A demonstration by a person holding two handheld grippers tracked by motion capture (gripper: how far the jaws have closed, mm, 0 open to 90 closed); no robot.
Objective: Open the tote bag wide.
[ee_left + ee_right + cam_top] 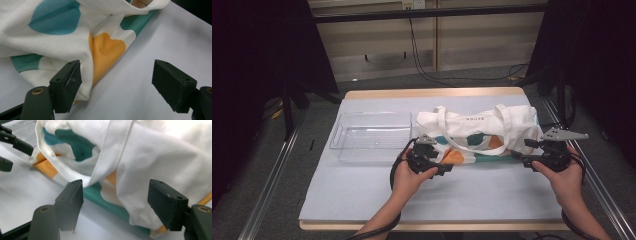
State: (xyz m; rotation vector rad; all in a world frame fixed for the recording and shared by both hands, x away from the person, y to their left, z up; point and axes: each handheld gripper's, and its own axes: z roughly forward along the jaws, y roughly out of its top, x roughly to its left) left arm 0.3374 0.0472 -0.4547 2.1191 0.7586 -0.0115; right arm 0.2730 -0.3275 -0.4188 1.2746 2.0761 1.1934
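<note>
A white cloth tote bag [477, 131] with teal and orange patches lies on the table, right of centre, its two handles draped over it. My left gripper [447, 169] is at the bag's near left corner. In the left gripper view the left gripper [116, 67] stands open, and the bag's corner [75, 30] lies beside one pad. My right gripper [516, 156] is at the bag's near right end. In the right gripper view the right gripper [115, 185] is open, with a fold of the bag [160, 160] and a handle strap [110, 150] lying between the pads, which do not press on them.
A clear plastic bin [369, 145] stands left of the bag, empty as far as I can tell. The table has a pale blue cover [412, 195] with bare room along the front. Metal rails run along both sides of the table.
</note>
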